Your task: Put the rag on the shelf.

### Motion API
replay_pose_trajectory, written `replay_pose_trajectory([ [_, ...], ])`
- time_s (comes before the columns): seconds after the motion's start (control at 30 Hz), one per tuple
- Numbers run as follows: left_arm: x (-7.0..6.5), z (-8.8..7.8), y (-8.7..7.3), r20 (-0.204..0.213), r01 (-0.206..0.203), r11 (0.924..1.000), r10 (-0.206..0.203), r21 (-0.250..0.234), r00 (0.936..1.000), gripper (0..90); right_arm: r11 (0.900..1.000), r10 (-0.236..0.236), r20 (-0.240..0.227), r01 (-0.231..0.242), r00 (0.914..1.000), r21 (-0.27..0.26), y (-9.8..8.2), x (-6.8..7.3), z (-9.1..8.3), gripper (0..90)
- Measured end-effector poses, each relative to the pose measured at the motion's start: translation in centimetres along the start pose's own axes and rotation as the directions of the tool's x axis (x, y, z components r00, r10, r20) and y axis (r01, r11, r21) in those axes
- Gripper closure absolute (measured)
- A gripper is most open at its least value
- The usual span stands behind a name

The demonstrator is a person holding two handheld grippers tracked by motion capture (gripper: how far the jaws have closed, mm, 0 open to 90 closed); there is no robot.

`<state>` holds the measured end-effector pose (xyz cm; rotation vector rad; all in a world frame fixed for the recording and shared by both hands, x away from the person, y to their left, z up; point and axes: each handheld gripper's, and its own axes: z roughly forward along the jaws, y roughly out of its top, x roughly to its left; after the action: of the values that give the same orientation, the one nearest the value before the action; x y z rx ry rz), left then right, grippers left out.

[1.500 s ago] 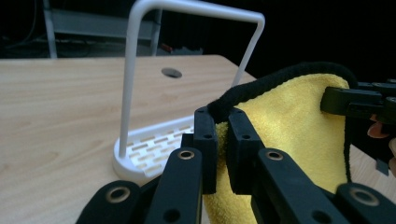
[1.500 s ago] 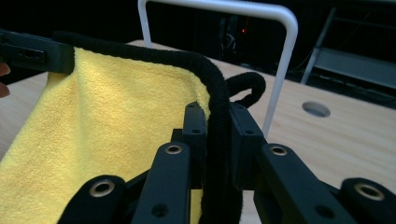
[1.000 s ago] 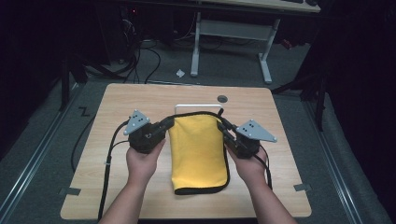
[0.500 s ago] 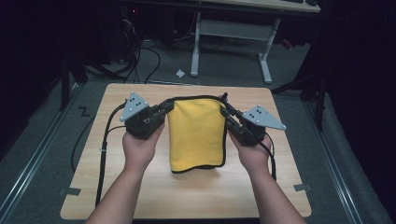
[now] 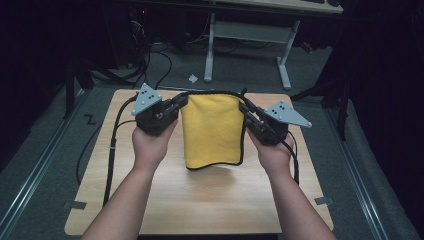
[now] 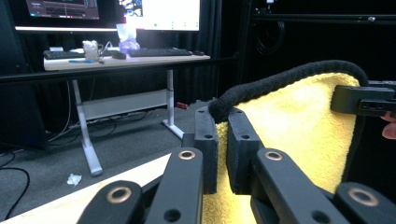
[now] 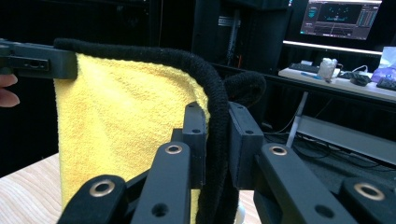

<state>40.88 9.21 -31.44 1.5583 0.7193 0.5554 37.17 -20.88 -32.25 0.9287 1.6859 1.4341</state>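
A: Start with the cloth. Where is it?

B: Yellow microfibre cloth (image 5: 212,130) with black trim, hanging in the air over the wooden table (image 5: 200,200), folded double. Top edge stretched between the two grippers, bottom edge free above the tabletop, casting a shadow there.

A: Left gripper?

B: Left gripper (image 5: 181,102) is clamped on the cloth's top left corner. In the left gripper view the jaws are nearly together, with the black trim and yellow pile squeezed between the pads (image 6: 205,149).

A: Right?

B: Same deal. Right gripper (image 5: 245,107) pinches the top right corner; in the right gripper view the trim runs straight down through the narrow gap between the pads (image 7: 194,140). Each gripper view also shows the other gripper's jaw tip on the far corner.

A: Change from a second ago?

B: Then the cloth lay flat on the table with a white sheet peeking out at its far edge, grippers low at its far corners. Now both hands are higher, the cloth is lifted clear and hangs upright. Grip width looks unchanged on both sides.
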Motion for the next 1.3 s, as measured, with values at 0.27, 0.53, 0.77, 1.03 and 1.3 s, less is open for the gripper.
replay_pose_trajectory([
  [0.27,0.7,1.2,1.0,-0.017,-0.035,0.9994,0.035,0.004,0.9992,84.5,1.0,0.017,0.0,-0.017,0.9999,-0.002,-0.1,-0.8,1.1,79.9],
  [0.53,2.3,3.6,2.2,-0.036,-0.046,0.9988,0.047,0.013,0.9982,84.4,0.999,0.041,0.015,-0.041,0.9991,-0.013,0.8,-2.4,3.1,79.8],
  [0.77,4.4,5.7,2.5,-0.067,-0.07,0.9968,0.073,0.038,0.9951,84.3,0.999,0.047,0.009,-0.047,0.9988,0.008,1.0,-3.7,6.1,79.6],
  [1.03,6.1,8.0,2.1,-0.088,-0.081,0.9961,0.084,0.033,0.9926,84.0,0.999,0.038,0.02,-0.038,0.9991,0.012,1.2,-5.3,8.8,79.5],
  [1.3,7.0,9.8,1.5,-0.091,-0.072,0.9958,0.077,0.055,0.9929,83.7,0.999,0.011,0.026,-0.012,0.9996,0.039,0.9,-6.7,10.6,79.2],
])
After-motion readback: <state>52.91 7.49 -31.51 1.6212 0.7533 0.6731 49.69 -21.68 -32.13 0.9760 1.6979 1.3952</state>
